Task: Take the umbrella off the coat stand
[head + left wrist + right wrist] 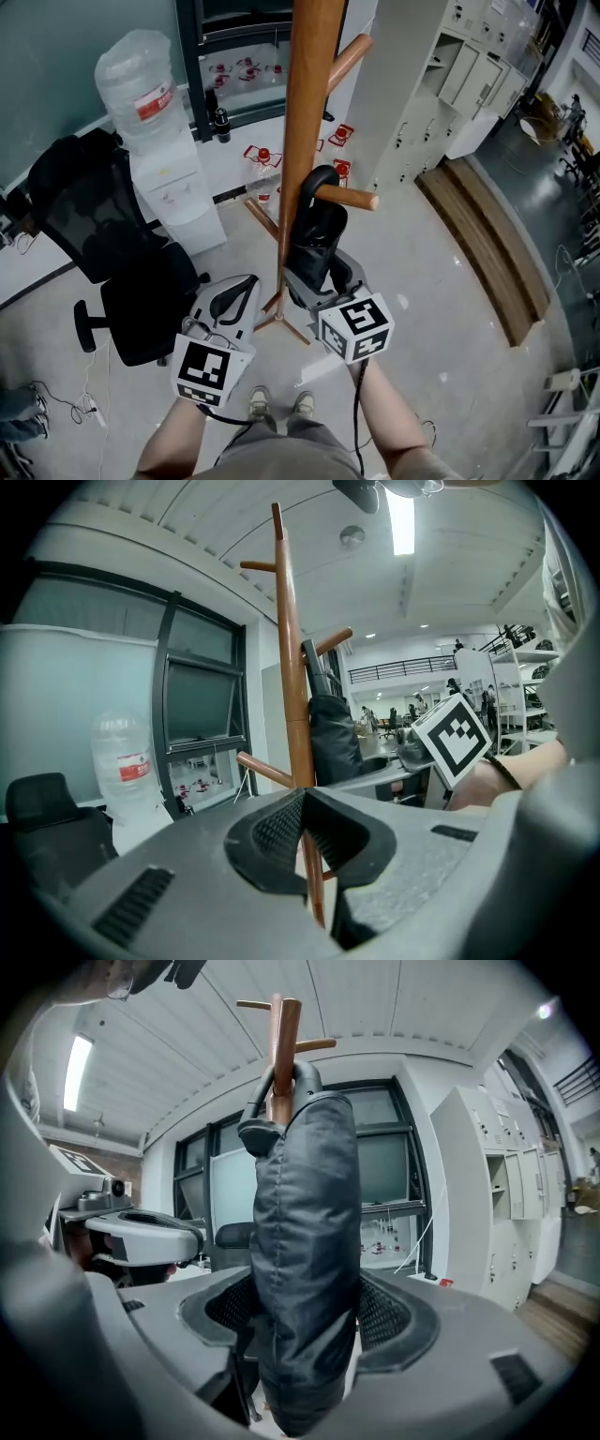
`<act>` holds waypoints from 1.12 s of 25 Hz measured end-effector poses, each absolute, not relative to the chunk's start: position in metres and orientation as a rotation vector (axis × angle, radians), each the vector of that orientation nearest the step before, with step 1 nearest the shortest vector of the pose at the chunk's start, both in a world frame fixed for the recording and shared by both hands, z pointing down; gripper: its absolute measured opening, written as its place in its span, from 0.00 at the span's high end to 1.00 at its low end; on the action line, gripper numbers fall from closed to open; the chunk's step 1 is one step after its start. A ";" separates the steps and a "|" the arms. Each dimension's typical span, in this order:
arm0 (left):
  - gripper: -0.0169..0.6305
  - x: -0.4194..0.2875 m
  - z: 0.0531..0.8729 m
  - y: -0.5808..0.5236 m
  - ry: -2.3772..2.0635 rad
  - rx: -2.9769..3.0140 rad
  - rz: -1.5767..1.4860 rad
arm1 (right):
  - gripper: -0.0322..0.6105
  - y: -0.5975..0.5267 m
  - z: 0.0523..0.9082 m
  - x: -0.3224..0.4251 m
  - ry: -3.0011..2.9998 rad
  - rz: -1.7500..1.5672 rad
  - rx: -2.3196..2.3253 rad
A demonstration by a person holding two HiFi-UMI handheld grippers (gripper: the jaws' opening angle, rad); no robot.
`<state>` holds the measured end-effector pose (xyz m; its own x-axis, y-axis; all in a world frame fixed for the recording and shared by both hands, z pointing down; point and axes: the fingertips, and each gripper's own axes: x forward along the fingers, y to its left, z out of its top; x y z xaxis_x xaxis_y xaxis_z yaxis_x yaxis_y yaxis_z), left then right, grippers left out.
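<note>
A wooden coat stand [305,112] rises straight in front of me. A black folded umbrella [316,239] in its sleeve hangs by its curved handle [321,176] from a low peg [349,198]. My right gripper [317,274] is at the umbrella's lower part. In the right gripper view the umbrella [305,1241] fills the gap between the wide-set jaws of the right gripper [305,1321], which I read as open. My left gripper [246,283] is left of the pole, its tips together and holding nothing. The left gripper [302,799] points at the coat stand [292,667] and the umbrella [330,738].
A water dispenser [173,192] and a black office chair [103,244] stand to the left. White lockers [469,75] and a long wooden board [487,248] are on the right. Bottles with red labels [264,157] stand on the floor behind the stand. My shoes [277,401] are near the stand's feet.
</note>
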<state>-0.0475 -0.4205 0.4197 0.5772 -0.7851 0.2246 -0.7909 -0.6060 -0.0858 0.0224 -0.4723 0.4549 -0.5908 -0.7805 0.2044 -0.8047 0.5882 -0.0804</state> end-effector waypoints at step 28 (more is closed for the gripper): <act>0.96 -0.059 0.406 -0.411 -1.437 2.762 0.370 | 0.58 -0.443 0.403 0.060 -2.687 0.180 1.545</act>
<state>-0.0591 -0.4109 0.4055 0.5519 -0.8068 0.2109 -0.8084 -0.5797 -0.1024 0.0600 -0.4429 0.4030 -0.5041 -0.8590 0.0891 -0.8632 0.4981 -0.0821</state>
